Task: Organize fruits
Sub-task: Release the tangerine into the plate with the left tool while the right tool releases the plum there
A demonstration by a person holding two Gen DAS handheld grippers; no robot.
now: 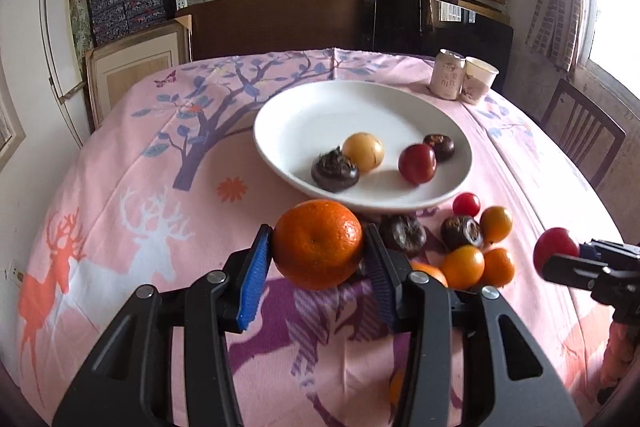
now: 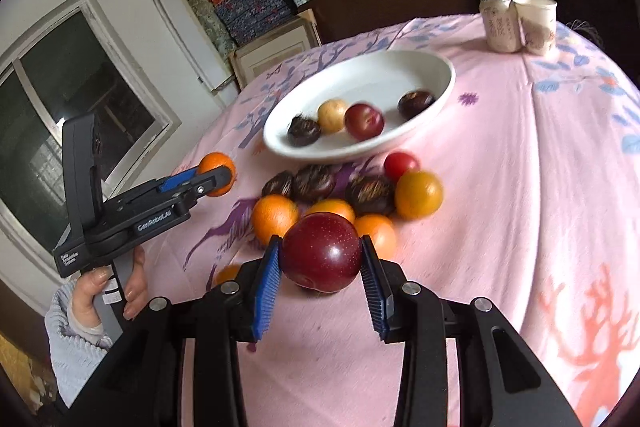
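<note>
Both grippers are carrying fruit toward the white plate: the left gripper is clenching an orange, the right gripper a plum, each needing lowering over the plate's bare far side before releasing.

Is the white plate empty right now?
No, the white plate already holds four fruits, including a red plum and a yellow fruit.

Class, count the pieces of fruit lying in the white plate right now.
4: a dark one at the plate's near edge, a yellow one behind it, a red one and another dark one.
</note>
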